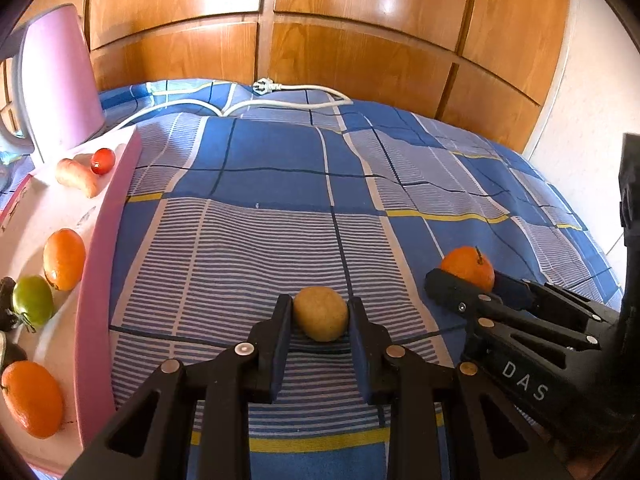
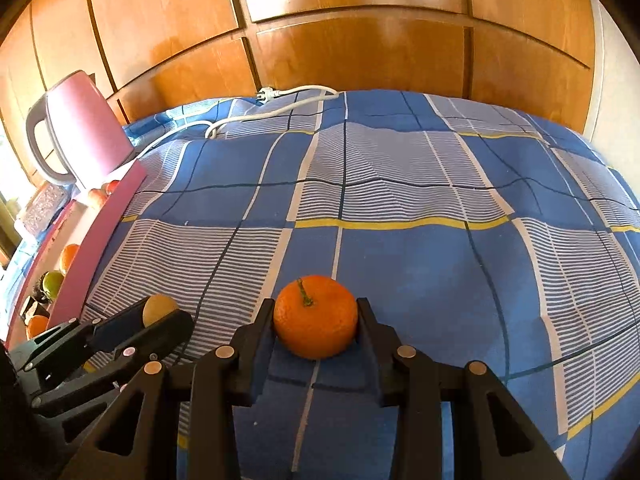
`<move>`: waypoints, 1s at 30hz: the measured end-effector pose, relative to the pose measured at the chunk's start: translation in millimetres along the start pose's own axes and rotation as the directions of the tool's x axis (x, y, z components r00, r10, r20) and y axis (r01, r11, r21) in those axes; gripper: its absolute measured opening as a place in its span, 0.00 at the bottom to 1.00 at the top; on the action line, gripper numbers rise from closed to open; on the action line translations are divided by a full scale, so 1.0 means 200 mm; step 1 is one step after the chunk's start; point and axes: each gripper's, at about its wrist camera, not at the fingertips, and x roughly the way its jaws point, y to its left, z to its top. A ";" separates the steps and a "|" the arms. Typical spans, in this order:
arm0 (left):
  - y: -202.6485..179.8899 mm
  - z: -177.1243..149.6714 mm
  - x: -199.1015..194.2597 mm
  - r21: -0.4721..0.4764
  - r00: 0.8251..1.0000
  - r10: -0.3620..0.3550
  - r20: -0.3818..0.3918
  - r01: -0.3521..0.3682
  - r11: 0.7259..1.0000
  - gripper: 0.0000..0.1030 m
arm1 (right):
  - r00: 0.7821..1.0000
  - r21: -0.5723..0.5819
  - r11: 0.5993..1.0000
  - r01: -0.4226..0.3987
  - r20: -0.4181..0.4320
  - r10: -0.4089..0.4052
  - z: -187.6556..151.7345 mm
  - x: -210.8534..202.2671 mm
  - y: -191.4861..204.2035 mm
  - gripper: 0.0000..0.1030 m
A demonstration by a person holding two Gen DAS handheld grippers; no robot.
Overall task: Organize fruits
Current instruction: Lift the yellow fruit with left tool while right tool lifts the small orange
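Observation:
My left gripper (image 1: 321, 314) is shut on a round tan fruit (image 1: 321, 313), low over the blue checked bedcover. My right gripper (image 2: 316, 322) is shut on an orange mandarin (image 2: 316, 322) with a short green stem. In the left wrist view the right gripper (image 1: 468, 280) and its mandarin (image 1: 468, 268) sit to the right. In the right wrist view the left gripper (image 2: 160, 316) and the tan fruit (image 2: 158, 307) sit at lower left. A pink tray (image 1: 102, 264) at the left holds two oranges (image 1: 64, 259), a green fruit (image 1: 33, 301), a red tomato (image 1: 103, 161) and a pale root (image 1: 76, 178).
A pink kettle (image 1: 60, 80) stands at the tray's far end. A white power cord with plug (image 1: 280, 94) lies across the back of the bed. A wooden panelled wardrobe (image 1: 360, 20) rises behind. The bedcover (image 1: 280, 184) spreads between the tray and the wall at right.

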 end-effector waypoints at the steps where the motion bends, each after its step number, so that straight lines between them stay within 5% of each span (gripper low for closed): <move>1: 0.00 0.00 0.00 0.001 1.000 0.001 0.004 -0.001 1.000 0.27 | 1.000 0.001 1.000 0.000 0.001 0.000 0.00 0.00 0.00 0.39; 30: -0.02 -0.02 -0.01 0.037 0.999 0.009 0.031 -0.010 0.999 0.26 | 0.998 -0.047 0.998 0.047 0.039 -0.045 -0.03 -0.02 0.04 0.39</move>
